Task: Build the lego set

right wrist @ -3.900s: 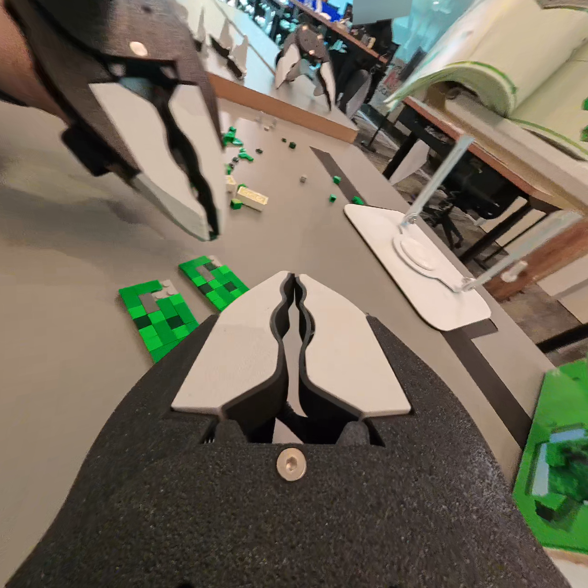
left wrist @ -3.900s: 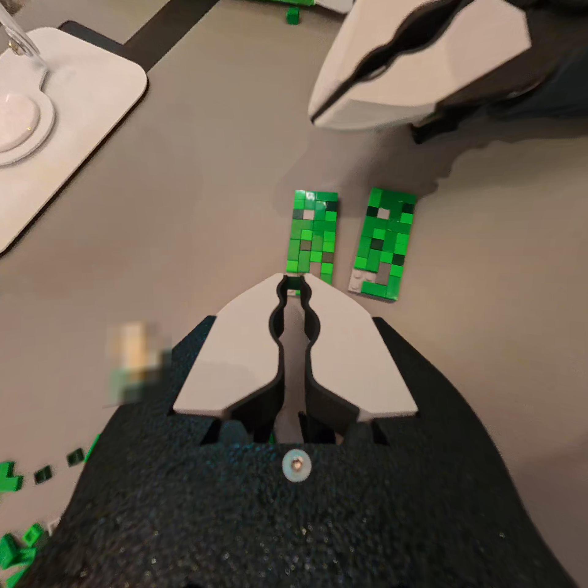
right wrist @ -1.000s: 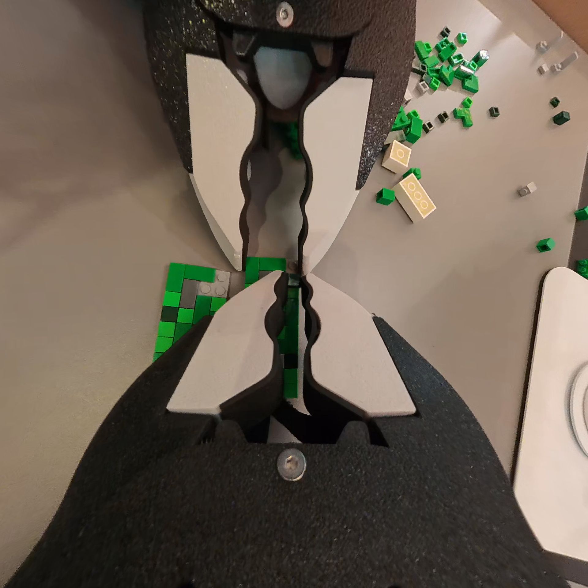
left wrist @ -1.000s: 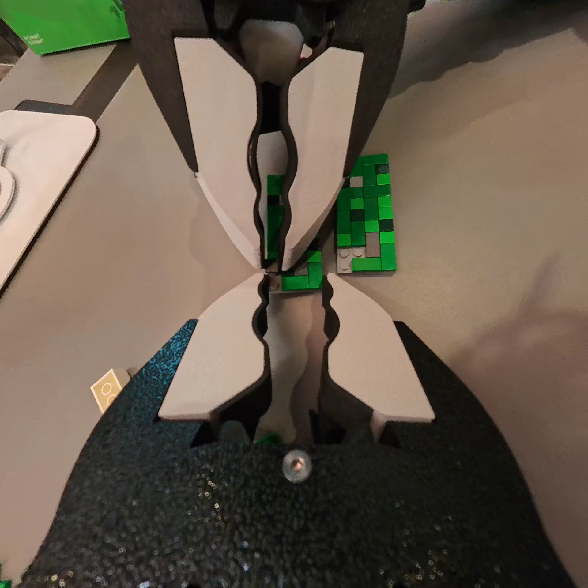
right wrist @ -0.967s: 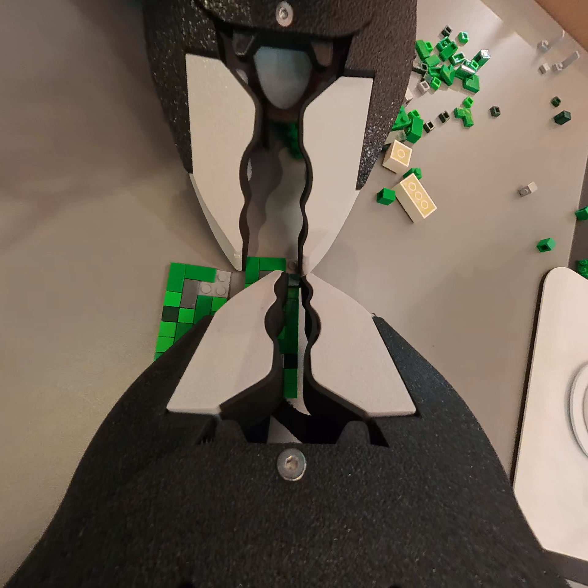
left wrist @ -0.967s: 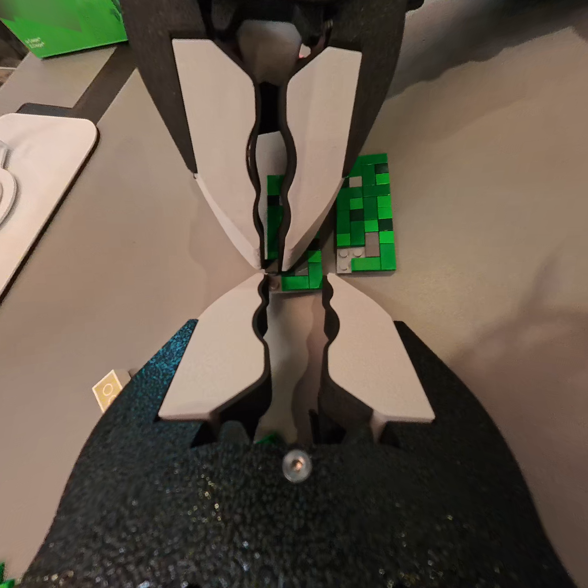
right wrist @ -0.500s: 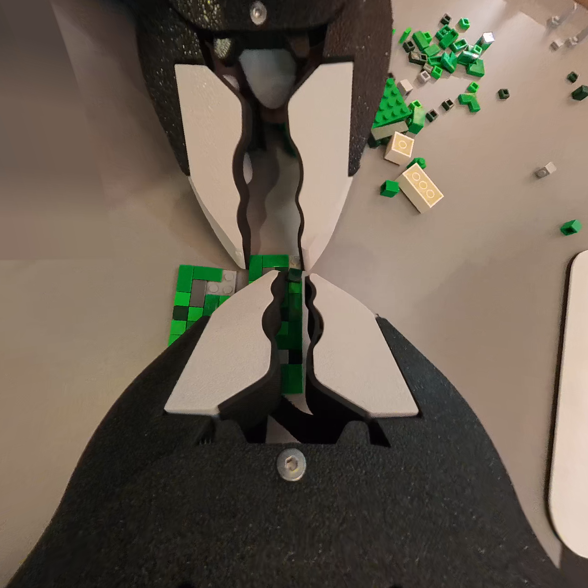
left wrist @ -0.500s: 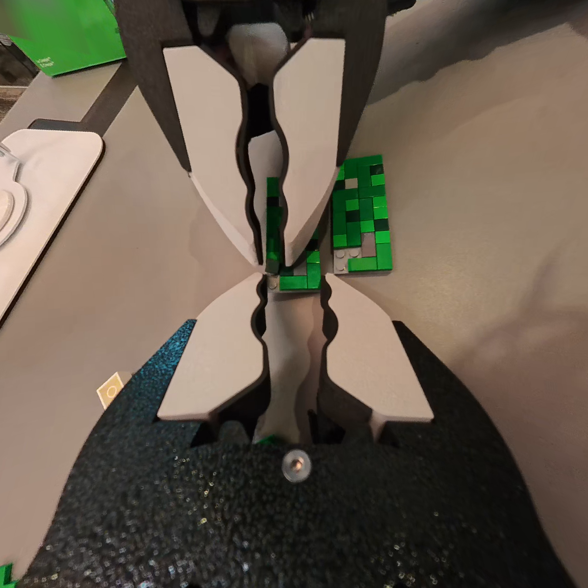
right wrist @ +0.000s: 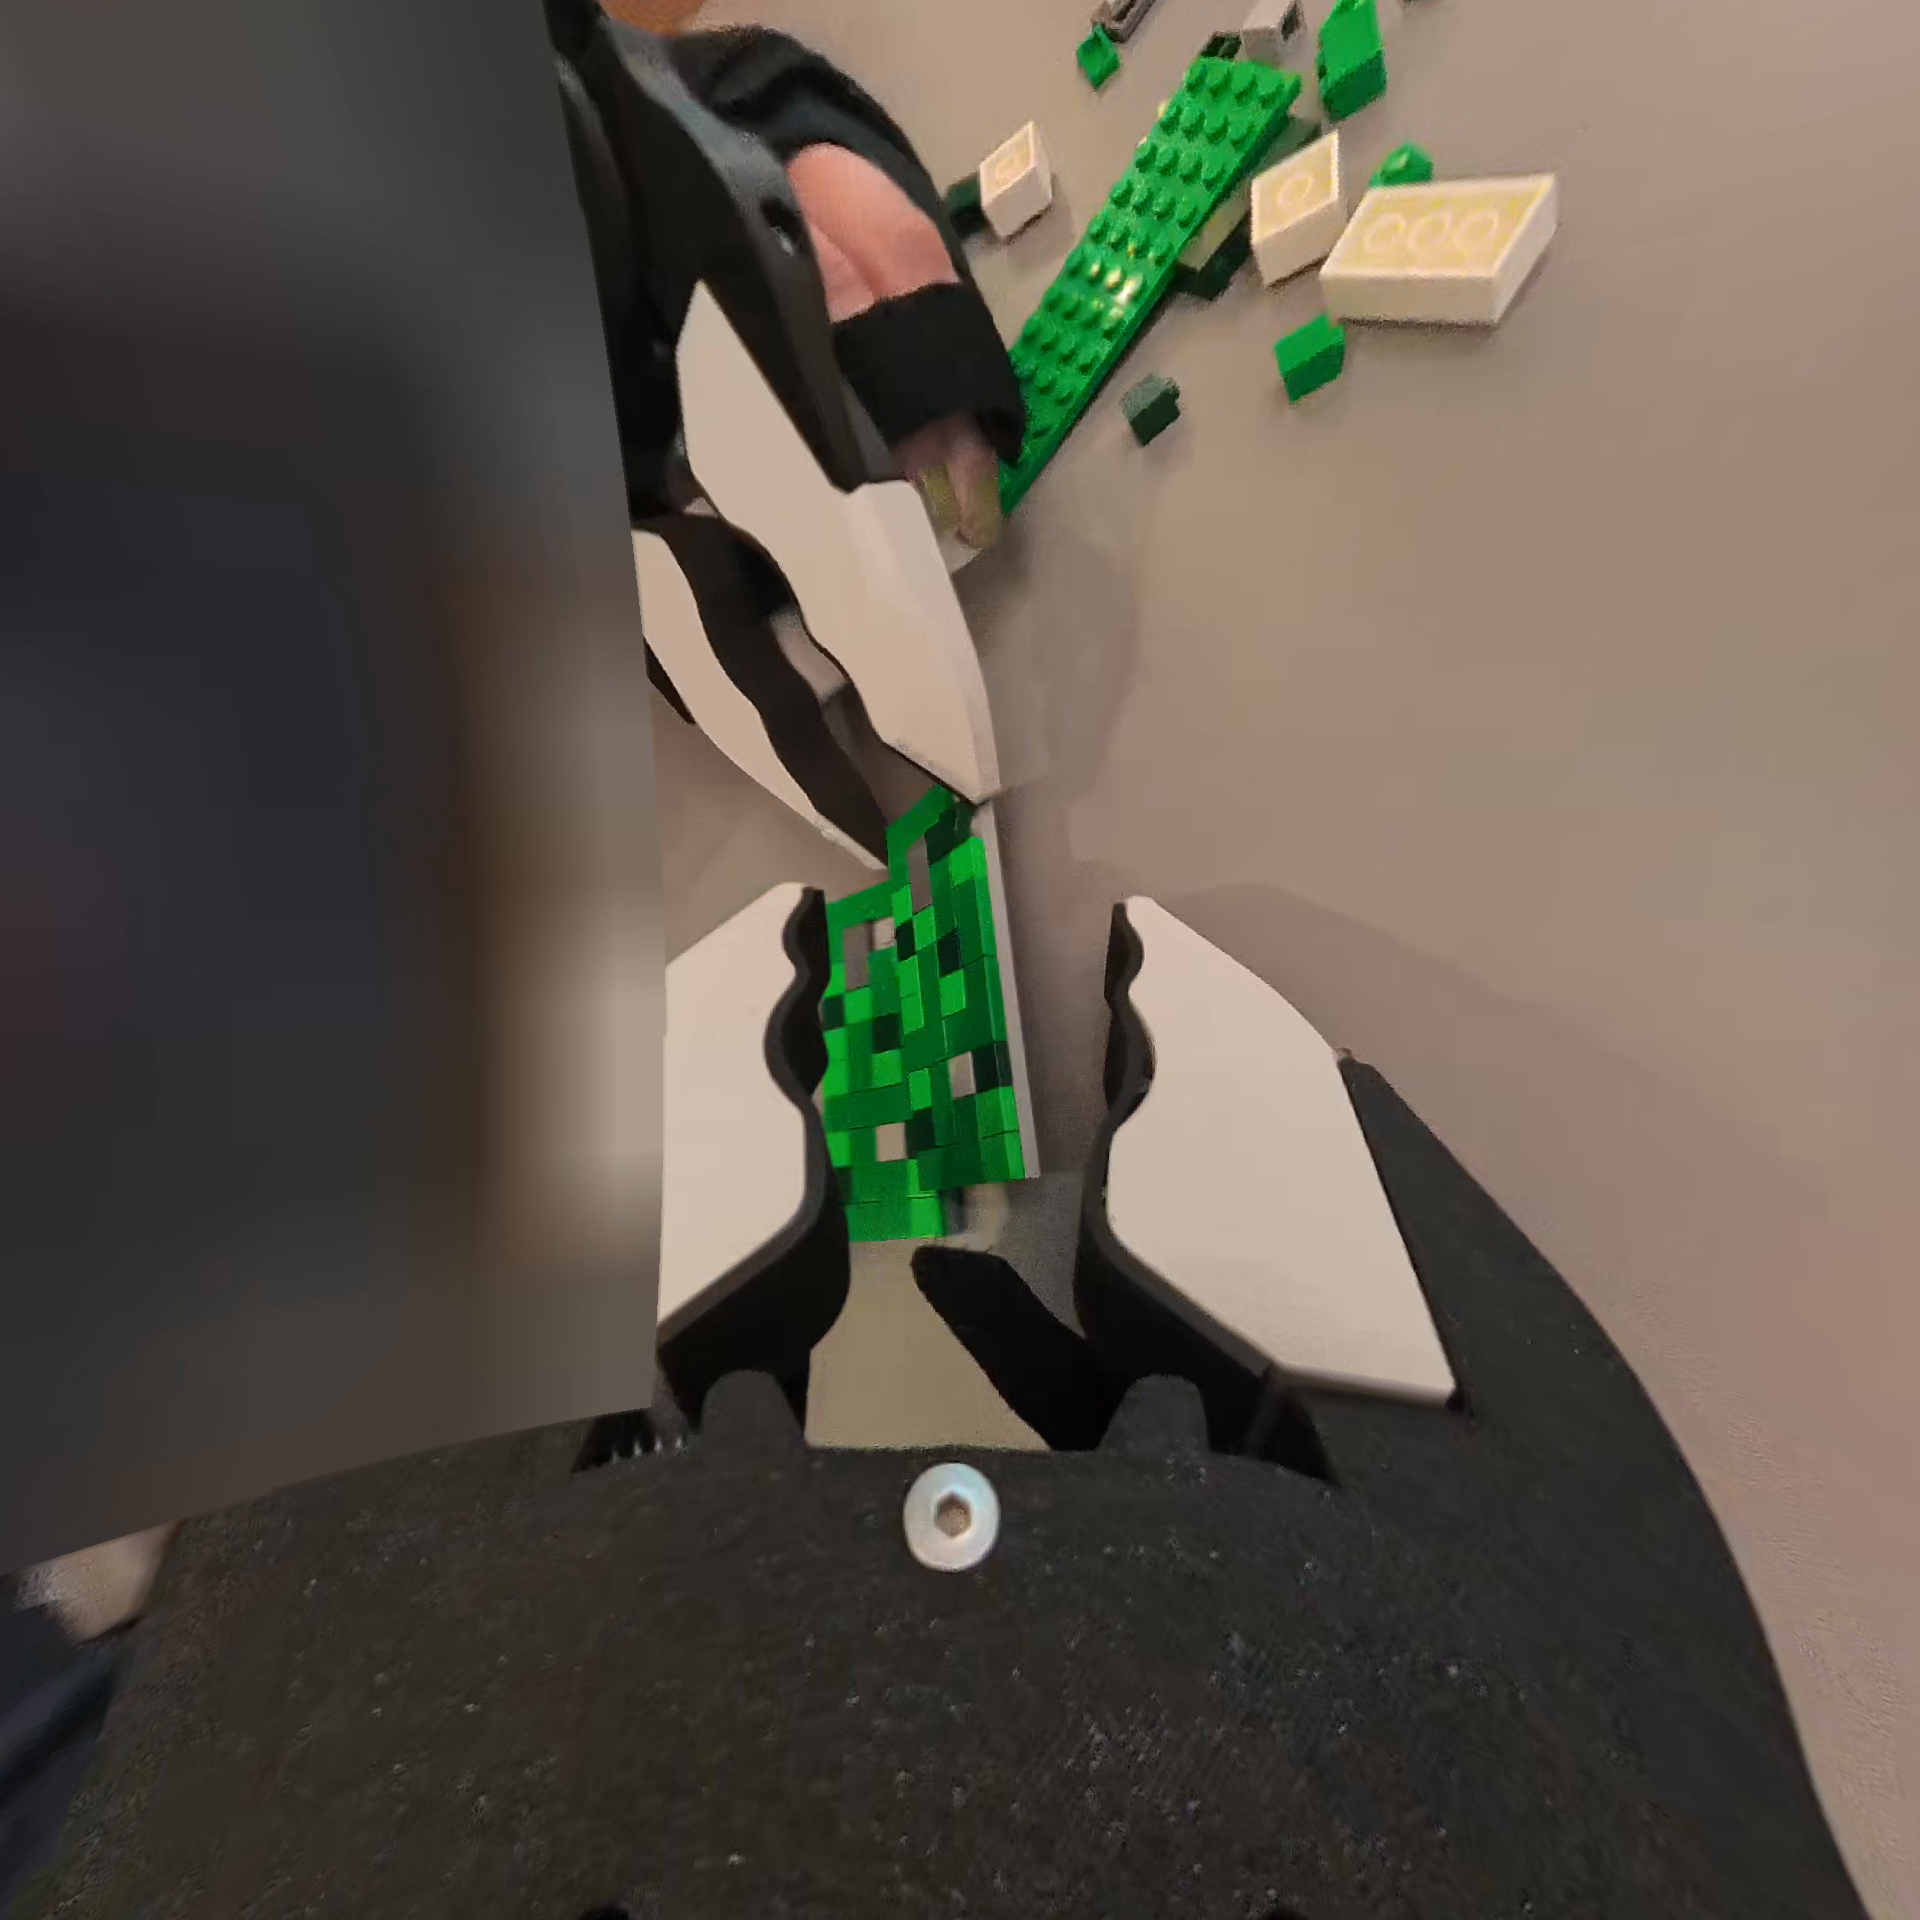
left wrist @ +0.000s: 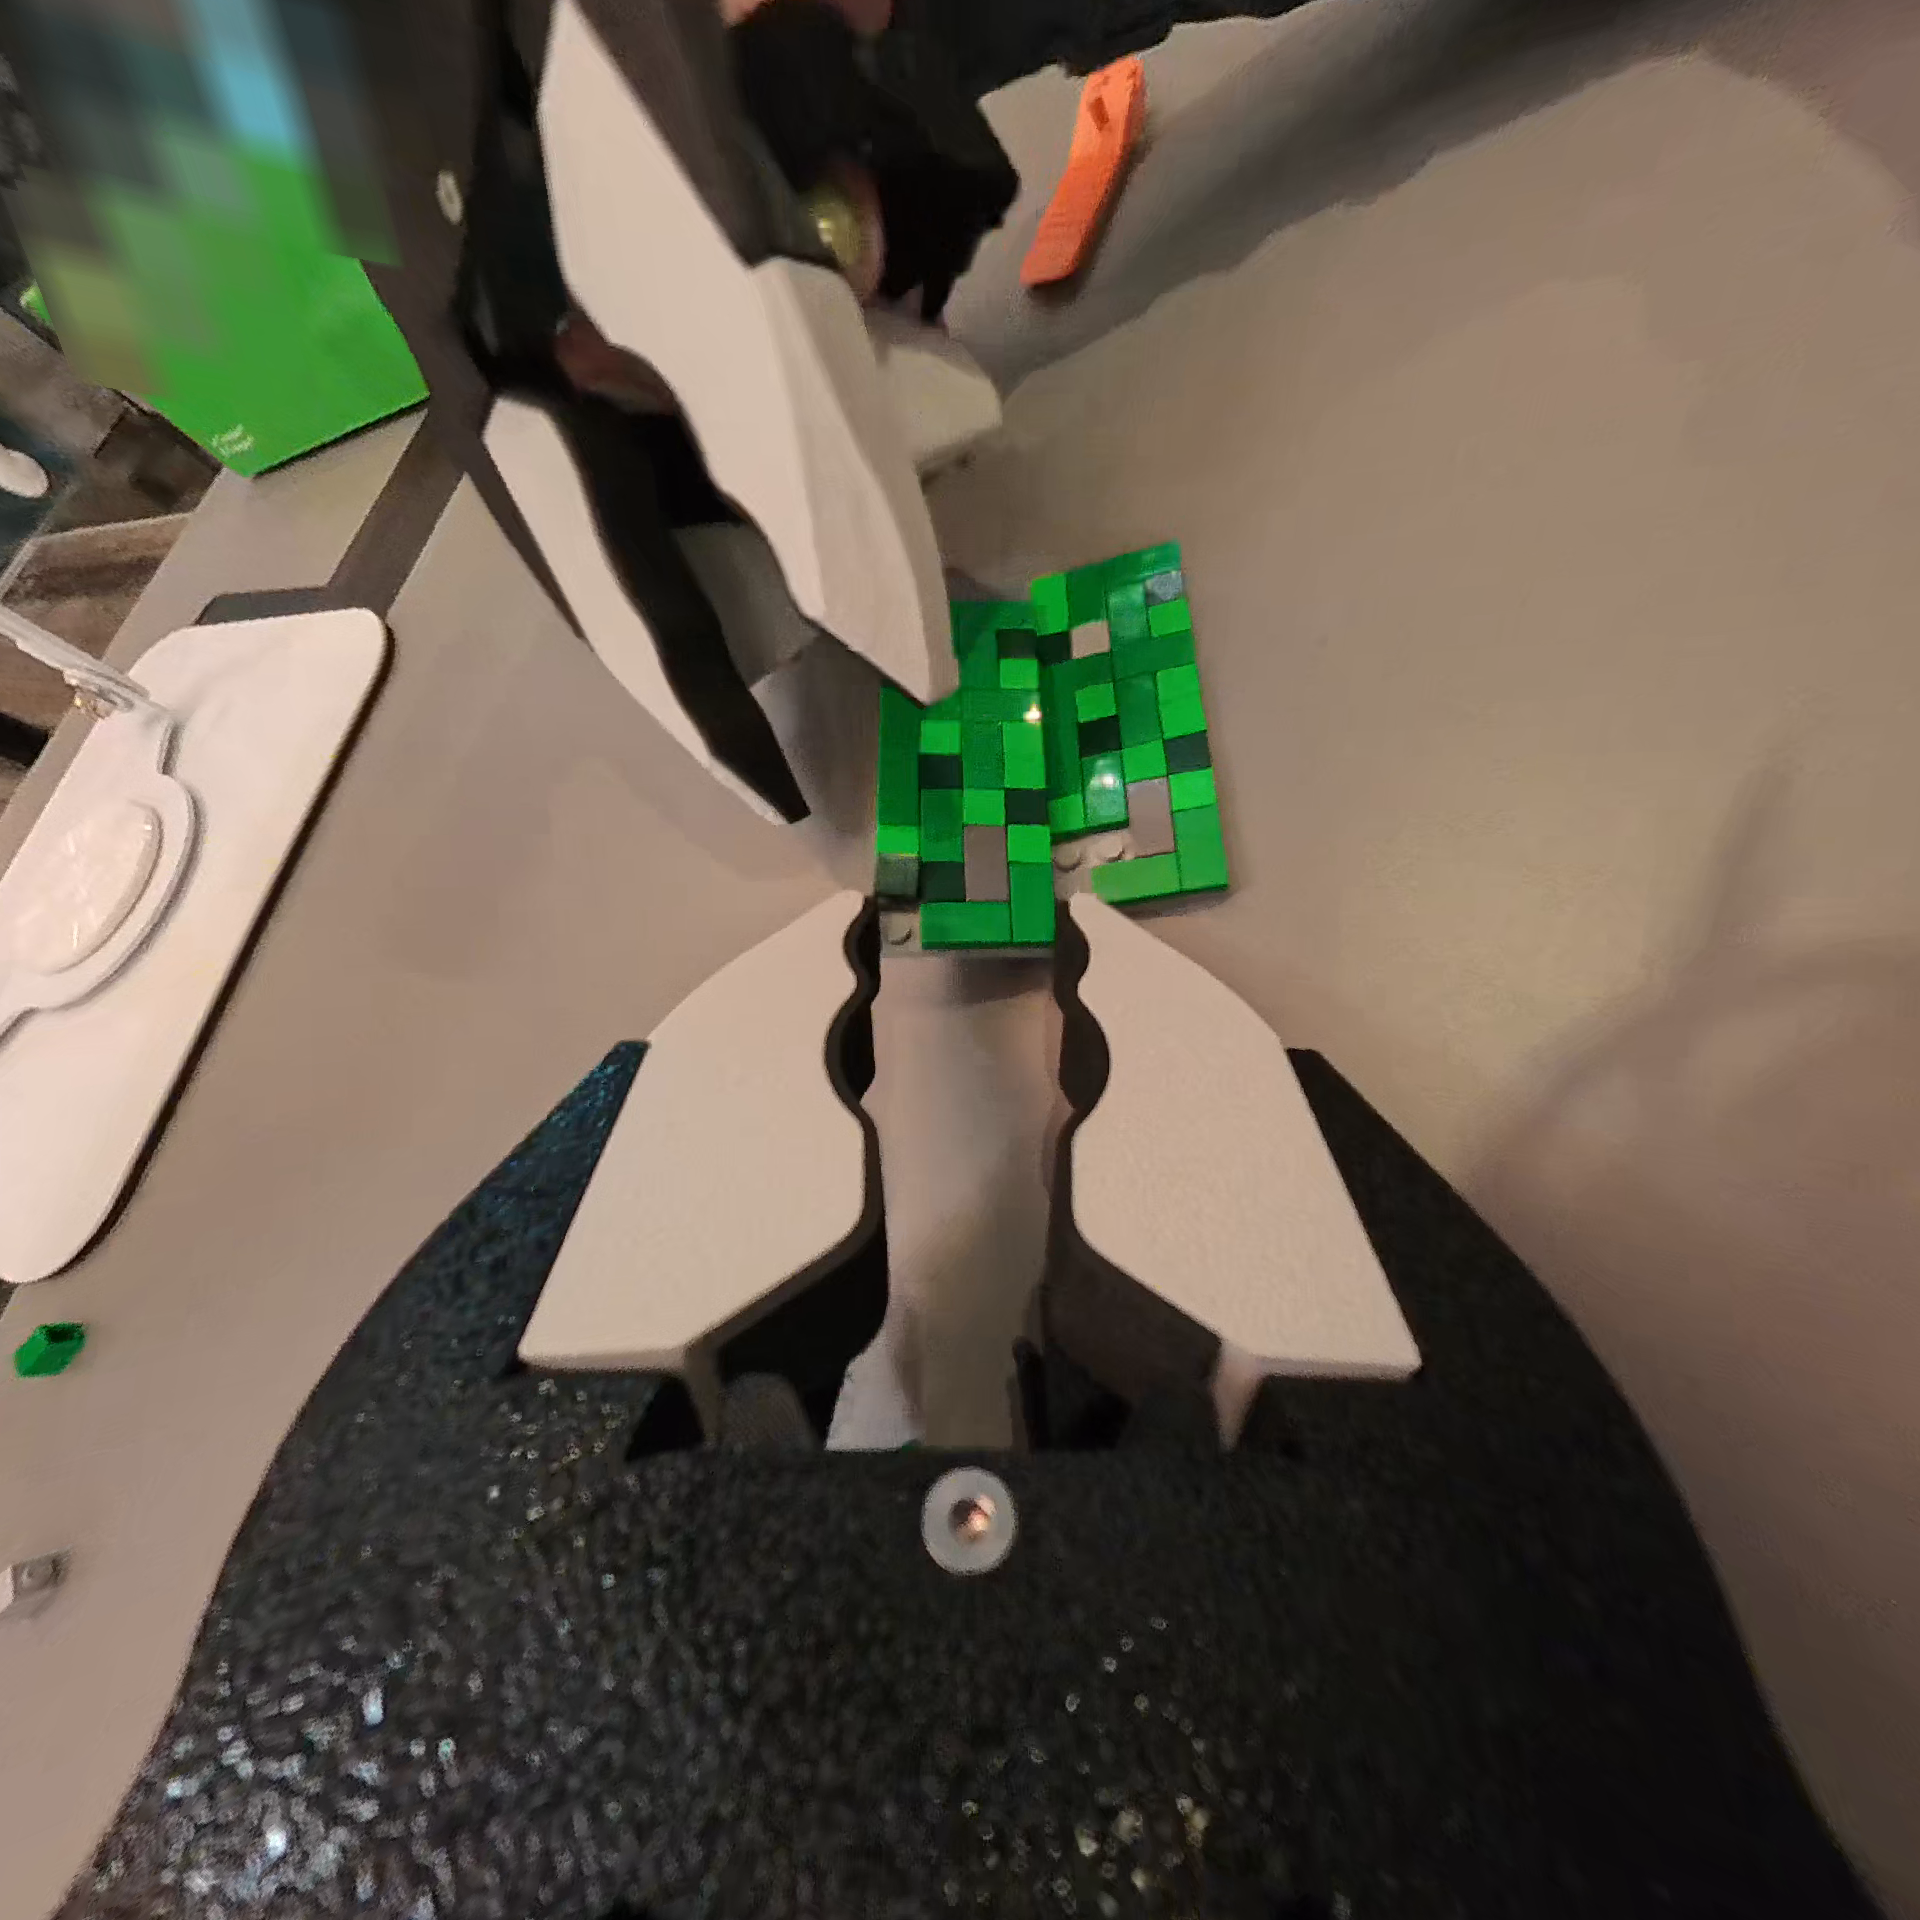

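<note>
In the left wrist view my left gripper [left wrist: 968, 906] is shut on the near end of a green tiled plate [left wrist: 982, 790], one fingertip on each side. A small dark green tile [left wrist: 899, 871] sits on the plate's near left corner. A second green tiled plate [left wrist: 1143, 727] lies against it on the right. My right gripper [left wrist: 847, 748] hovers above and to the left, open and empty. In the right wrist view my right gripper [right wrist: 964, 909] is wide open over the green plates [right wrist: 914, 1039], and my left gripper [right wrist: 928, 828] meets their far end.
A white stand base [left wrist: 156, 883], a green box [left wrist: 260, 312] and an orange tool [left wrist: 1086, 177] lie around. A long green studded plate [right wrist: 1143, 229], cream bricks [right wrist: 1444, 249] and small green pieces [right wrist: 1309, 358] lie beyond. A gloved hand [right wrist: 904, 343] holds the left gripper.
My right gripper, nearly shut at the plate's corner before, has opened wide and lifted away, leaving the small dark green tile there. My left gripper has kept its hold on the plate.
</note>
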Motion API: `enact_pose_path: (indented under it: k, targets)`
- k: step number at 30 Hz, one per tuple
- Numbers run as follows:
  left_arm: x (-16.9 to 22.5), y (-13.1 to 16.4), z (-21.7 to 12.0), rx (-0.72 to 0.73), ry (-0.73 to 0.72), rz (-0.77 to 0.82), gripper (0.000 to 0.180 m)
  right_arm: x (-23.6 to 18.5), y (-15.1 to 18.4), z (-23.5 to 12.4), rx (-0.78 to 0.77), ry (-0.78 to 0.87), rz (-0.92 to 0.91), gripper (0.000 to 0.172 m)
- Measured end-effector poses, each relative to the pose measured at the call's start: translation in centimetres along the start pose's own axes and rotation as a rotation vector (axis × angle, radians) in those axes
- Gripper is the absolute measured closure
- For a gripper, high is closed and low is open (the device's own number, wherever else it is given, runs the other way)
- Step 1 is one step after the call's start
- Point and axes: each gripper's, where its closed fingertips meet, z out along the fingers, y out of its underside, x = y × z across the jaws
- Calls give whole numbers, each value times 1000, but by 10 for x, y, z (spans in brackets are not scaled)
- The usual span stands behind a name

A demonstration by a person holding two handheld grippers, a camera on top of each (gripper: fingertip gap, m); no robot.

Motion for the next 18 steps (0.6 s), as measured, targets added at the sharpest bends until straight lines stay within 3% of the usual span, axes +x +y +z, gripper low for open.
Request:
enact_pose_path:
  k: [9,18]
  targets:
    - [10,-13,-24,54,114,-75,149,-30,2,-2,-111,-346,271,131]
    - [17,-27,-46,96,161,-98,149,-71,1,9,-161,-540,310,150]
